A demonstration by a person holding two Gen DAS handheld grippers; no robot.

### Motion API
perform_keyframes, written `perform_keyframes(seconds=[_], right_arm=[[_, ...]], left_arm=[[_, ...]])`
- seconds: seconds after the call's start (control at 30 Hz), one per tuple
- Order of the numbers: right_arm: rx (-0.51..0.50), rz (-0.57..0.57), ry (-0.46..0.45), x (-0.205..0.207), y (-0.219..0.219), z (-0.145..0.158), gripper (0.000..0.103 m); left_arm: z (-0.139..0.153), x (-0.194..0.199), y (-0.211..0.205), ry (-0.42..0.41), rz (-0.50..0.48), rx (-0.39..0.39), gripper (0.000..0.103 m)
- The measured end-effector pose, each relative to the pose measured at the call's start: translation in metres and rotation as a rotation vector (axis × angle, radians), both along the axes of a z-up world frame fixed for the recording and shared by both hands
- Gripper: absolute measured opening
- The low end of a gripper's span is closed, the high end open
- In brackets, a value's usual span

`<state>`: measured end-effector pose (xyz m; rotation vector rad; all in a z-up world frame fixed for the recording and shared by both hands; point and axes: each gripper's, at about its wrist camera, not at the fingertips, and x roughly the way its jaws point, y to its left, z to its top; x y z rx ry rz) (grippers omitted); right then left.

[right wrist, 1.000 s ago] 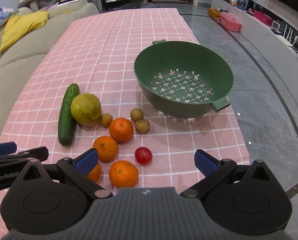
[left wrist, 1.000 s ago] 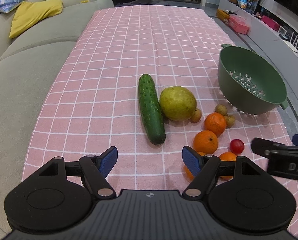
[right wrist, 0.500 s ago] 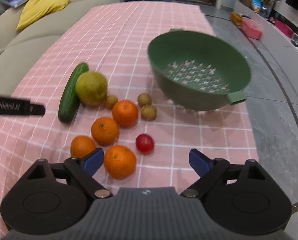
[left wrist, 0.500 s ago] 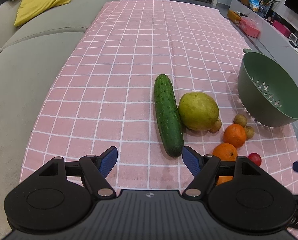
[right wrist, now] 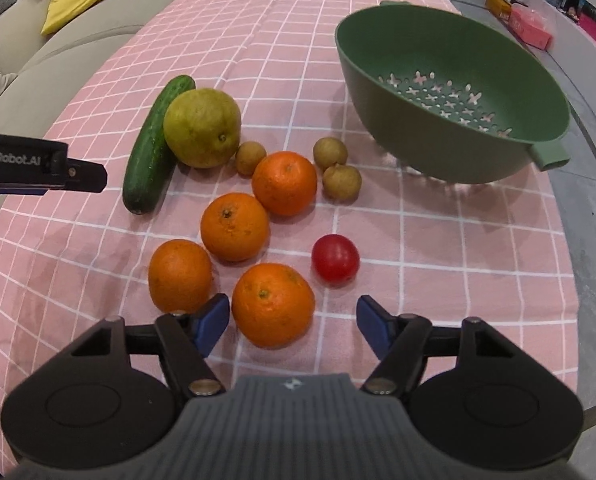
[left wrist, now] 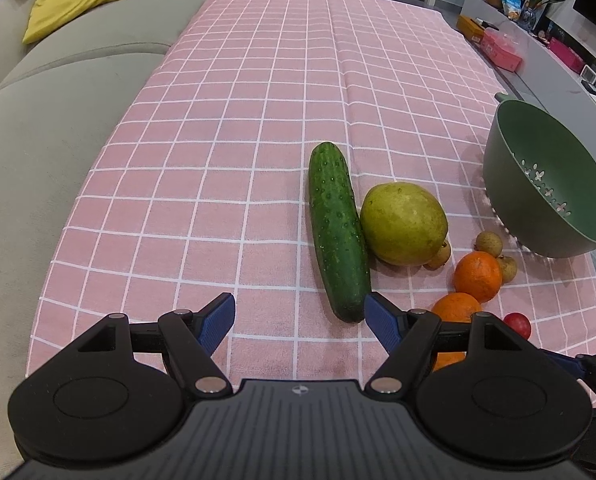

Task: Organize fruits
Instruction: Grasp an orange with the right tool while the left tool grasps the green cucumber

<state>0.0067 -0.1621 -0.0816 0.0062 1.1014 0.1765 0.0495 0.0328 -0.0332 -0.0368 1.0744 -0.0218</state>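
Four oranges are being shown on the pink checked tablecloth (right wrist: 438, 248), the nearest orange (right wrist: 273, 305) lying between the blue pads of the right gripper (right wrist: 293, 322), untouched; these jaws have just been closing and are being held apart. Cherry tomato (right wrist: 335, 258), three small brown fruits, pear (right wrist: 202, 133) touching cucumber (right wrist: 154, 152): behind. Green colander (right wrist: 450, 92): far right, empty. Left gripper (left wrist: 299, 322): jaws spread, nothing between, cucumber tip just beside its right pad

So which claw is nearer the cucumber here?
Left. The left claw is open with one fingertip right beside the cucumber's near end. The right claw sits further off, open around the nearest orange.
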Motion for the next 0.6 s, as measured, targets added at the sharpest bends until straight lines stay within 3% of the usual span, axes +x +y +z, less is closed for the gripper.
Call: perform_keyframes(seconds=[0.13,0.27,0.43,0.6], right_arm=[[0.015,0.002,0.010,0.005,0.000,-0.006,0.063],[0.066,0.022,0.027,0.007,0.002,-0.006,0.043],[0.064,0.033,0.032,0.005,0.002,-0.005,0.042],[0.066,0.009,0.034,0.004,-0.009,-0.002,0.042]], left_arm=[[-0.004,0.001,-0.001,0.006,-0.012,0.008,0.086],[-0.009,0.003,0.000,0.017,-0.011,0.019,0.087],[-0.018,0.006,0.003,0.015,-0.004,0.038,0.087],[-0.022,0.013,0.006,0.018,0.015,0.003,0.086]])
